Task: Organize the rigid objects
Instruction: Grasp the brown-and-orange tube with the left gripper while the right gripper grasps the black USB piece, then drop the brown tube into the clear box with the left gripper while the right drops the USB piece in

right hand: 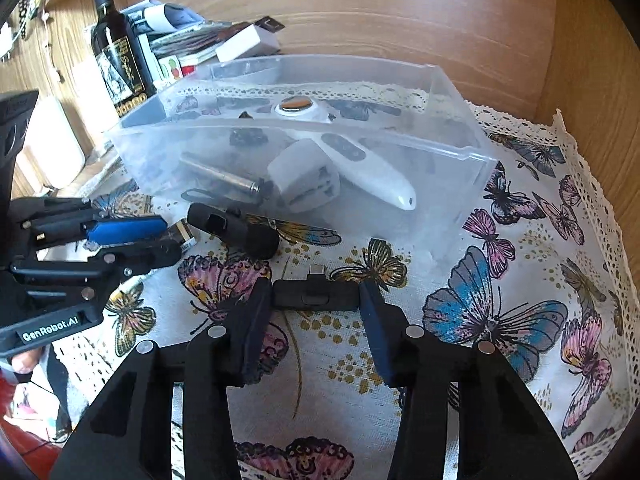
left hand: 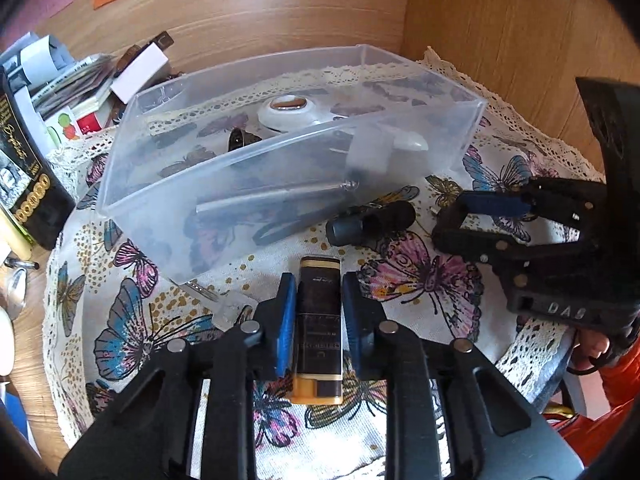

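My left gripper (left hand: 318, 288) is shut on a black-and-gold 9-volt battery (left hand: 320, 320) held just above the butterfly cloth. My right gripper (right hand: 316, 294) is shut on a small black USB-C adapter (right hand: 316, 296) on the cloth. A black cylindrical piece (left hand: 370, 222) lies on the cloth between them, in front of the clear plastic bin (left hand: 120, 184); it also shows in the right wrist view (right hand: 236, 230). The bin (right hand: 460, 152) holds a white remote (right hand: 368, 168), a white plug, a metal tube and a round white device.
The butterfly cloth (right hand: 500, 320) covers the table, with wooden walls behind and to the right. A dark bottle (right hand: 116, 52) and a pile of papers and boxes (left hand: 72, 92) stand left of the bin.
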A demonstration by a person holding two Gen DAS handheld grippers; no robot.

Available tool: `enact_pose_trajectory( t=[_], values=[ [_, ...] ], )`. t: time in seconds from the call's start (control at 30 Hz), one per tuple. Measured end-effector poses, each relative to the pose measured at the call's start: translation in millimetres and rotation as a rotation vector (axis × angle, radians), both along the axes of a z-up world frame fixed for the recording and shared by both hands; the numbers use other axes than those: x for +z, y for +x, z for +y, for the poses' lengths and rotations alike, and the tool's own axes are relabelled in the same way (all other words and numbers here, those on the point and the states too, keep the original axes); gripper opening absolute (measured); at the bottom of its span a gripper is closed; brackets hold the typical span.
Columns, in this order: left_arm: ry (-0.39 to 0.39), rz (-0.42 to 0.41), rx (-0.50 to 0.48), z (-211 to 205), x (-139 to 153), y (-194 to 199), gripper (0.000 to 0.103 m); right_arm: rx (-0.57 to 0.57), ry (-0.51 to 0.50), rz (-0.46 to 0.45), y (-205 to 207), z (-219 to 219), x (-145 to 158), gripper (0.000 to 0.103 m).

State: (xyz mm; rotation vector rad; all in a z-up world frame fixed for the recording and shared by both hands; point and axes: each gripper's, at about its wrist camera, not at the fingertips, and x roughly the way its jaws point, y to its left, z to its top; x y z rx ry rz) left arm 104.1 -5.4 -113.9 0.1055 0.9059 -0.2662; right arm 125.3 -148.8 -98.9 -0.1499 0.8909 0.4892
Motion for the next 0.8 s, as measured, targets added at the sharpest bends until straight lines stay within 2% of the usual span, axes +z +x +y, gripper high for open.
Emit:
enact_pose_trajectory(
  t=[0.1,0.23,0.47,0.5,0.53,0.8],
  values=[
    [0.0,-0.006,0.014,1.2,2.0,-1.6,0.023,-0.01,0.022,-0.013,-2.0,-2.6,4.4,0.041],
    [-0.044,-0.033,0.044,9.4,11.7,-5.0,0.022,-0.015,0.041,-0.048,-7.0,-3.4,16.1,0.041],
    [-0.089,-0.112,0.097,21.2,37.7,-14.8,0.021,-0.013,0.067,-0.135,-14.8,-4.1,43.8,0.041],
    [-0.096,-0.124,0.103,23.3,41.6,-16.3,0.02,-0.013,0.073,-0.146,-15.4,-5.1,47.5,0.041],
    [-0.103,-0.133,0.108,25.1,44.9,-17.2,0.01,-0.015,0.078,-0.158,-16.0,-5.6,51.5,0.041],
    [-0.153,-0.194,0.136,37.4,69.1,-22.8,0.01,-0.023,0.114,-0.219,-13.5,-6.2,71.6,0.041]
  ],
)
